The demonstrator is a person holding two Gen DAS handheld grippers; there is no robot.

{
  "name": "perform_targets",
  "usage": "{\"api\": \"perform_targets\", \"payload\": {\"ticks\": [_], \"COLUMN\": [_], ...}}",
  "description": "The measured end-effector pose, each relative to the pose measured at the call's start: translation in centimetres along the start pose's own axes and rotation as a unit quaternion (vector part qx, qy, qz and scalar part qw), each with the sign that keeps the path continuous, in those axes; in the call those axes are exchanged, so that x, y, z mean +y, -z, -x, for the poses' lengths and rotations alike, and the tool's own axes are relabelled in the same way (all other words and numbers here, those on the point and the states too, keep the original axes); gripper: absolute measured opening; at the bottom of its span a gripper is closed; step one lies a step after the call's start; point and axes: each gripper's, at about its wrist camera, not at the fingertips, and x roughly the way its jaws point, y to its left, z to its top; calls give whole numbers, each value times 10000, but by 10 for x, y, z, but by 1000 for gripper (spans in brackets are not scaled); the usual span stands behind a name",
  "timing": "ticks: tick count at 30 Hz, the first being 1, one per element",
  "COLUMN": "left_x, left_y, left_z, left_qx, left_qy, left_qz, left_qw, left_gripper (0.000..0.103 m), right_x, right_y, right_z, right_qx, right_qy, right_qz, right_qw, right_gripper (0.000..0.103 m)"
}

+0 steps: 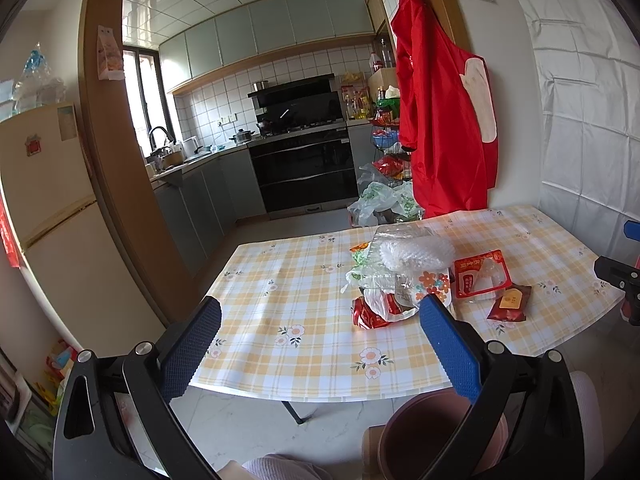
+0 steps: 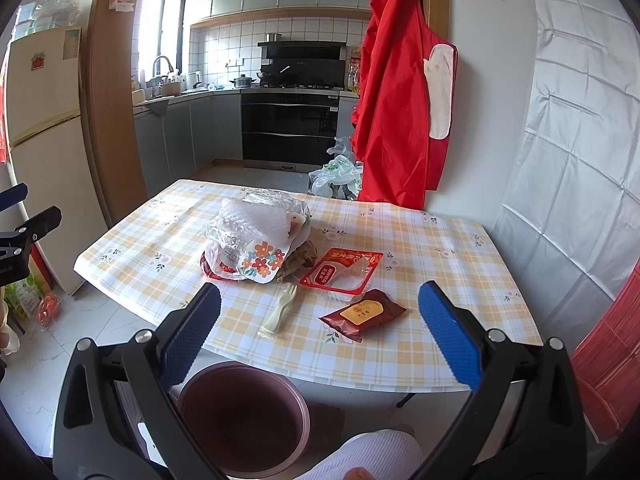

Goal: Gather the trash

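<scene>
We judge the collecting barely begun: both our left gripper (image 1: 320,344) and right gripper (image 2: 319,332) are spread wide and hold nothing, hovering short of the near edge of the checked table (image 2: 420,344). The trash all lies on the tablecloth: a heap of plastic bags and wrappers (image 2: 256,236), a red tray pack (image 2: 340,270), a dark red sachet (image 2: 362,314) and a pale plastic fork (image 2: 280,308). The brown bin (image 2: 240,420) below the table edge looks empty, though our fingers hide part of it.
</scene>
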Motion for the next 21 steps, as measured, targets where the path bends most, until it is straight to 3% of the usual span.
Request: {"api": "perform_targets", "payload": {"ticks": [7, 21], "left_x": [1, -11], "left_y": [3, 46], "left_z": [-5, -57], "left_qx": [28, 8], "left_qy": [149, 1364], "left_qz": [125, 538], "left_qw": [9998, 9892], "left_gripper": [97, 97], "right_x": [0, -8], "right_y": [6, 33], "right_z": [-2, -56], "right_qx": [37, 556], "right_qy": [10, 70], "right_qz": [-12, -233], "right_qw": [10000, 9982], "right_gripper": [97, 97]}}
